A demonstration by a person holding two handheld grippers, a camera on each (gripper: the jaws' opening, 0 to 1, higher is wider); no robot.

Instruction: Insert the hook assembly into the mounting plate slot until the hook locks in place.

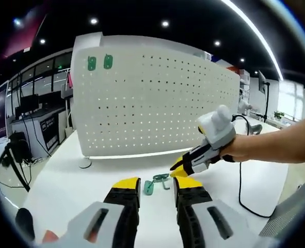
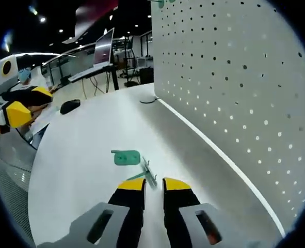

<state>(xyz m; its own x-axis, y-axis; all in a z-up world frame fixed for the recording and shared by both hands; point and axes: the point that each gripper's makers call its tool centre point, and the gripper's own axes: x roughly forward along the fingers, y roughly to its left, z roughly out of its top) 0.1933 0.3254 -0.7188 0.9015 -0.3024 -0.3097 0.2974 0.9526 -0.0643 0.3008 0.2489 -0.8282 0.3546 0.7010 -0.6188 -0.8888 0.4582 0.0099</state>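
Note:
A green hook assembly (image 1: pixel 156 182) lies flat on the white table in front of the white perforated mounting plate (image 1: pixel 157 98). In the right gripper view its green base (image 2: pixel 126 157) points left and its wire end runs in between my right gripper's (image 2: pixel 154 185) narrowed jaws, which are shut on it at table level. From the right of the left gripper view comes the right gripper (image 1: pixel 179 168), held by a hand. My left gripper (image 1: pixel 157 187) hovers open just short of the hook, with nothing between its jaws. At the left edge of the right gripper view sits the left gripper (image 2: pixel 19 111).
Two green hooks (image 1: pixel 99 63) hang at the plate's upper left corner. A black cable (image 1: pixel 241 181) trails over the table at the right. A black mouse-like object (image 2: pixel 69 106) lies near the table's far end. Desks and monitors stand beyond the table.

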